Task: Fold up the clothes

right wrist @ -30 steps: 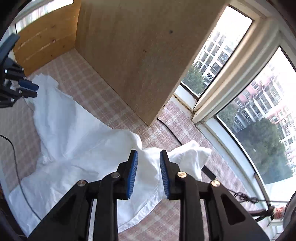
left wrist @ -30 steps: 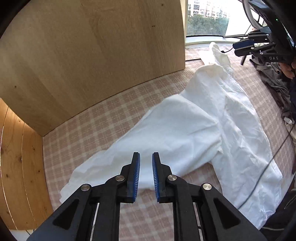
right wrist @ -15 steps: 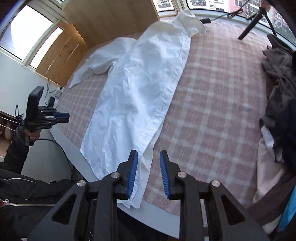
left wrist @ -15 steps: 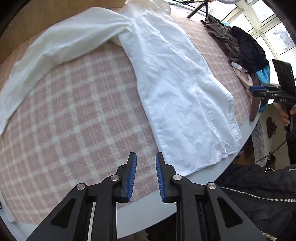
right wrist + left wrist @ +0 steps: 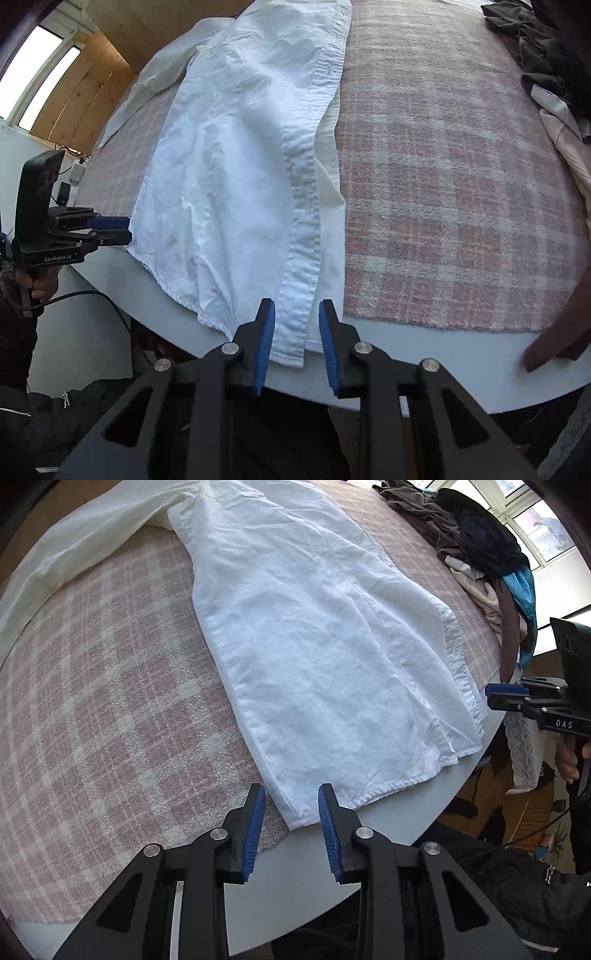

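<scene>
One white button-up shirt (image 5: 317,642) is laid flat along a pink plaid blanket (image 5: 99,701) covering a white table (image 5: 399,812), its hem lying at the near edge and one sleeve (image 5: 74,542) stretched away to the side; one heap of dark and pale clothes (image 5: 480,546) is piled at the blanket's far side. Two grippers are seen: the left gripper (image 5: 291,797) is being opened, its blue pads spread about the hem's corner and not pressed on it; the right gripper (image 5: 293,314) is held with its jaws apart about the button-placket end at the hem, with no pinch made.
</scene>
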The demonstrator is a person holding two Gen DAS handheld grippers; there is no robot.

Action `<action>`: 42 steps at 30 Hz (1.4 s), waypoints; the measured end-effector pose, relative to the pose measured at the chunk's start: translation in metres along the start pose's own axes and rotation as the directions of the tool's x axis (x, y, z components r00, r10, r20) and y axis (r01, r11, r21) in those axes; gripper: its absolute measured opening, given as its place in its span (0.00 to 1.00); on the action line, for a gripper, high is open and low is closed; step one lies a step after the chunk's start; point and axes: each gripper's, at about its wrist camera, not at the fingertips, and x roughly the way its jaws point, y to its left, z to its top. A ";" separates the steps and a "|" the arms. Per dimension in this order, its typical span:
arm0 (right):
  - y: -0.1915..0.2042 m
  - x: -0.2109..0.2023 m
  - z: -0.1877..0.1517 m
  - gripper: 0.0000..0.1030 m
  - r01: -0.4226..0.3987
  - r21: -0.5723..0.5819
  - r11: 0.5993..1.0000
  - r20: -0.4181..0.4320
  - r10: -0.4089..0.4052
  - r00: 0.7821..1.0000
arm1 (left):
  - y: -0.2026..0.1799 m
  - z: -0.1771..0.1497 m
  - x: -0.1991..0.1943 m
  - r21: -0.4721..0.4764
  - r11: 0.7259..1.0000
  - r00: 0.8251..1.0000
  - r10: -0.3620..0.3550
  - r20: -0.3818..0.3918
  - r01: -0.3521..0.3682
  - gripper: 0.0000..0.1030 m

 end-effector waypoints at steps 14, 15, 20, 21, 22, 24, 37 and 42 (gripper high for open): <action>-0.037 -0.017 0.143 0.24 0.047 -0.050 0.998 0.048 -0.044 0.998 | -0.138 0.010 0.001 0.121 0.983 0.983 -0.149 0.102 0.137 0.34; -0.040 -0.013 0.156 0.24 0.037 -0.056 0.998 0.039 -0.035 0.999 | -0.146 0.014 0.006 0.109 0.985 0.984 -0.142 0.107 0.130 0.34; -0.057 0.007 0.228 0.24 -0.009 -0.091 0.996 0.028 0.012 1.000 | -0.167 0.034 0.032 -0.019 0.996 0.989 -0.079 0.122 0.082 0.34; -0.060 0.012 0.243 0.24 -0.023 -0.098 0.995 0.025 0.026 0.999 | -0.168 0.037 0.037 -0.055 0.996 0.991 -0.060 0.121 0.067 0.34; -0.064 0.017 0.259 0.24 -0.039 -0.106 0.994 0.019 0.041 0.999 | -0.168 0.039 0.043 -0.093 0.994 0.992 -0.044 0.119 0.055 0.34; -0.069 0.029 0.291 0.27 -0.061 -0.118 0.991 0.009 0.063 0.998 | -0.168 0.044 0.052 -0.165 0.986 0.993 -0.019 0.114 0.037 0.34; -0.071 0.086 0.399 0.29 -0.100 -0.193 0.976 -0.015 0.099 0.995 | -0.171 0.055 0.071 -0.335 0.942 0.996 0.057 0.074 -0.029 0.36; -0.058 0.077 0.401 0.05 -0.157 -0.244 0.957 -0.024 0.156 0.987 | -0.174 0.053 0.073 -0.334 0.941 0.994 0.086 0.072 -0.057 0.35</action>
